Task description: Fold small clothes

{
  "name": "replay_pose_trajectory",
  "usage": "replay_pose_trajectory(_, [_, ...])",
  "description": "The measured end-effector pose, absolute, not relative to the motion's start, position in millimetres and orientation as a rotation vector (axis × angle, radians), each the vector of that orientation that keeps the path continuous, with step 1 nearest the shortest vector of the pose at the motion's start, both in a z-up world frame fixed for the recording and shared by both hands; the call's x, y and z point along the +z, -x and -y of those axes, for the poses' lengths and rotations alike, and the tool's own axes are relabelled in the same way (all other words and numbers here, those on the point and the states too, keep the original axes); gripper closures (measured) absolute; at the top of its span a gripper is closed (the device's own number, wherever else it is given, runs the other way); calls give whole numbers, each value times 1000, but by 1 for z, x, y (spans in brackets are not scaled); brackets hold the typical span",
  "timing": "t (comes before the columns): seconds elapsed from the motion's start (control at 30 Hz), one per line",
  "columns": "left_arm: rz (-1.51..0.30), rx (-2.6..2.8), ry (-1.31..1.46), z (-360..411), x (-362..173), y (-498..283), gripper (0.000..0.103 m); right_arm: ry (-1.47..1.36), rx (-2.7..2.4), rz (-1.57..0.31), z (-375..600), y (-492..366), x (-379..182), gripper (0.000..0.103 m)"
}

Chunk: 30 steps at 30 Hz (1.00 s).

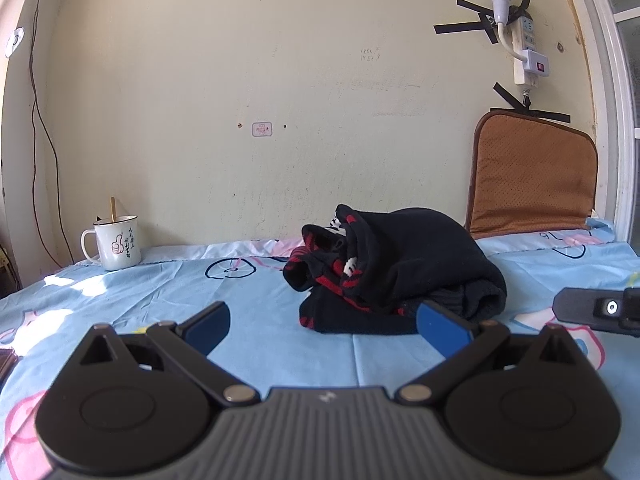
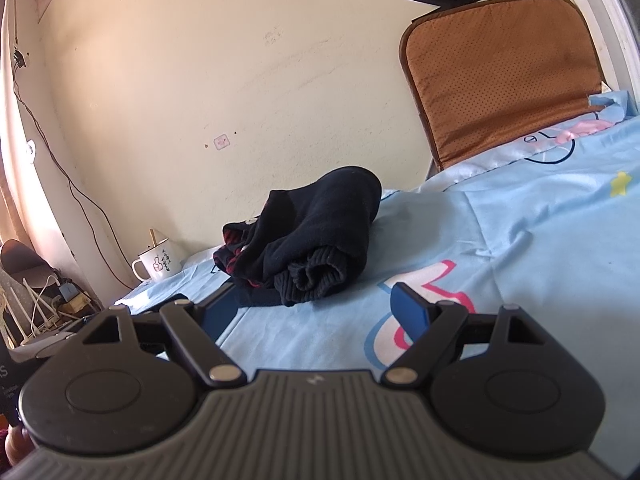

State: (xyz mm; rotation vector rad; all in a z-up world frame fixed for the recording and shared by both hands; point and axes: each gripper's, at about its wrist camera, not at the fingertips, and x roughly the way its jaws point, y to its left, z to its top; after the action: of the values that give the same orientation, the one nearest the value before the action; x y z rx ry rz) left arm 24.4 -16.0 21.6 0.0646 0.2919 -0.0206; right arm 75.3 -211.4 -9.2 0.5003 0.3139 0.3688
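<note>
Lying in a crumpled heap on a bed covered by a light blue cartoon-print sheet [image 1: 256, 304] is a small black sweater [image 1: 404, 276] with red and white patterning; it sits toward the far edge of the bed, near the wall. A ribbed cuff shows on its near side in the right wrist view, where the sweater [image 2: 312, 240] lies folded over on itself. The left gripper [image 1: 322, 324] hovers low over the sheet just in front of the sweater, its jaws spread wide and holding nothing; one blue fingertip [image 1: 438, 326] overlaps the sweater's near edge in the picture, though contact cannot be judged. The right gripper [image 2: 316, 312] also hovers near the sweater, jaws released and empty. A white mug [image 1: 116, 242] with a stick in it stands at the bed's far left corner. A brown cushion [image 1: 532, 176] leans upright against the wall at the far right corner.
</note>
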Motion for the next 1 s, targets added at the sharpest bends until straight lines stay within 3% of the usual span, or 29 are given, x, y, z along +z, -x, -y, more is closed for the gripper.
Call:
replay_pose_trajectory(0.53, [-393,32,-202,34,15,-29,0,-504,376,-310,213,-75,-9,18])
replay_pose_trajectory(1.0, [-518,57,-111,8,26,-10,0,-455,291,-347,204,-66,-6,18])
